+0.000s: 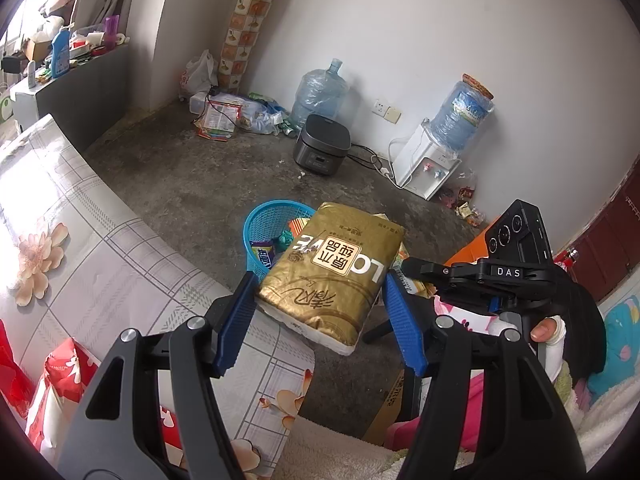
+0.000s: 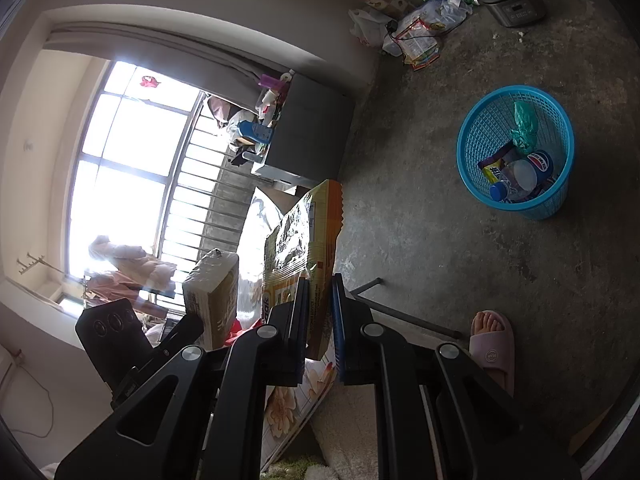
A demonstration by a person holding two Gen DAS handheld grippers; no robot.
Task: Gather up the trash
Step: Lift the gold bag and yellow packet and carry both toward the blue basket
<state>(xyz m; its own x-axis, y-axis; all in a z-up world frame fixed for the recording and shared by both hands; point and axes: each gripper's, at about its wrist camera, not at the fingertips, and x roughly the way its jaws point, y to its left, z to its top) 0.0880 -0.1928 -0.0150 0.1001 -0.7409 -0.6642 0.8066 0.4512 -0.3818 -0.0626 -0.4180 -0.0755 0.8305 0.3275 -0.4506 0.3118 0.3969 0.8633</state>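
Observation:
A gold pack of tissue paper (image 1: 332, 272) lies at the corner of the bed, between the blue pads of my open left gripper (image 1: 320, 320); the pads stand apart from it on both sides. My right gripper (image 2: 320, 316) is shut on a yellow-orange snack bag (image 2: 308, 248) and holds it up, tilted on its side. The gold pack also shows in the right wrist view (image 2: 212, 300). A blue plastic basket (image 2: 516, 152) with bottles and wrappers stands on the floor; in the left wrist view the basket (image 1: 268, 220) is just behind the gold pack.
The bed with a floral sheet (image 1: 100, 240) fills the left. A rice cooker (image 1: 322, 144), water jugs, a white dispenser (image 1: 426, 160) and a heap of bags stand along the far wall. A foot in a pink slipper (image 2: 494, 340) is on the concrete floor.

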